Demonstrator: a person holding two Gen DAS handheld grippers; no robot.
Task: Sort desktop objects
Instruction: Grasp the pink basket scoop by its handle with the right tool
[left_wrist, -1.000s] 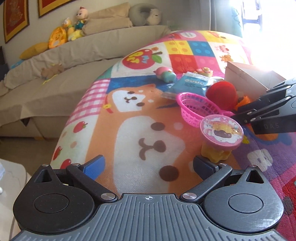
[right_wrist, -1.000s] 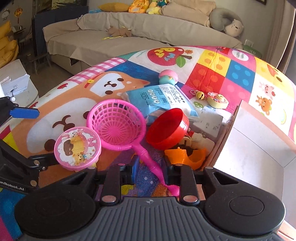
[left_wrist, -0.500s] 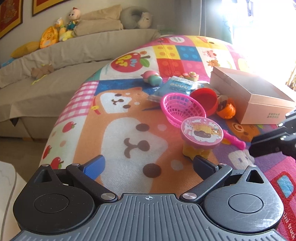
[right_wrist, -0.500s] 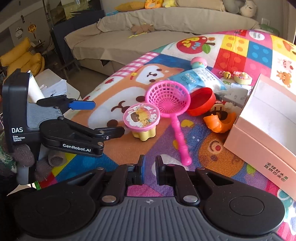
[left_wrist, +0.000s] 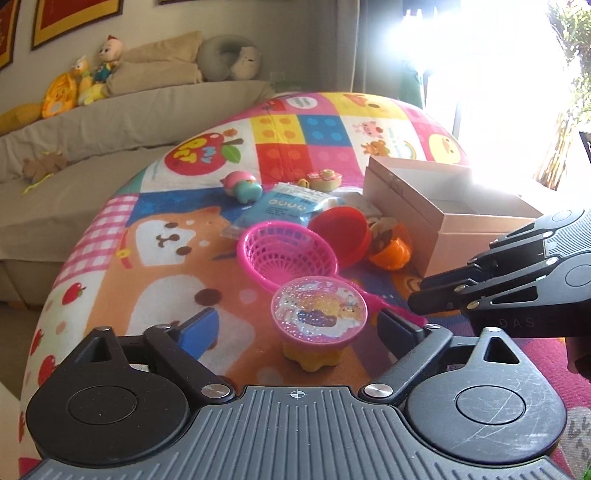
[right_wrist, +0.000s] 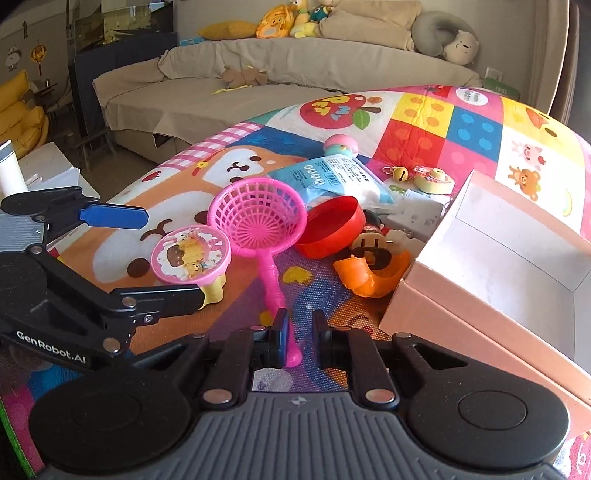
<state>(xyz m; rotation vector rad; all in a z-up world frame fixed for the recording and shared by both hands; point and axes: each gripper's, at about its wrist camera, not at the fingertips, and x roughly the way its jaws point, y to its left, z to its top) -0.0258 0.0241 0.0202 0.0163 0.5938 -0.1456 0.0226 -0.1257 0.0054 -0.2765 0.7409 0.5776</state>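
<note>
**A:** Any writing you can read?

**B:** Two bits. The side of the left gripper (left_wrist: 299, 328), seen from the right wrist, says "GenRobot.AI" in white. The right gripper (right_wrist: 300, 328), seen from the left wrist, carries faint letters "DAS". The blue packet (right_wrist: 325, 173) has print and round icons on it, too small to read. The apple on the play mat (left_wrist: 166, 280) has coloured letters that I can't make out.

**A:** How does the left gripper stand?

**B:** Spread, and its jaws have just been closing. The pink-lidded toy pot (left_wrist: 319, 314) stands upright between the two fingers, nearer the black one than the blue. I see no pad pressing on it.

**A:** And the right one?

**B:** Its fingers are drawn close together, with only a slit between them. The pink strainer (right_wrist: 258, 214) lies straight ahead, its basket far out and its handle running back, so the end sits right at the fingertips, against the blue-padded one. Whether the pads actually pinch it, I can't tell.

**A:** What else is around it?

**B:** Ahead and slightly right are a red bowl (right_wrist: 328, 229) on its side and an orange toy (right_wrist: 373, 273). The open pink box (right_wrist: 424, 302) is close on its right.
</note>
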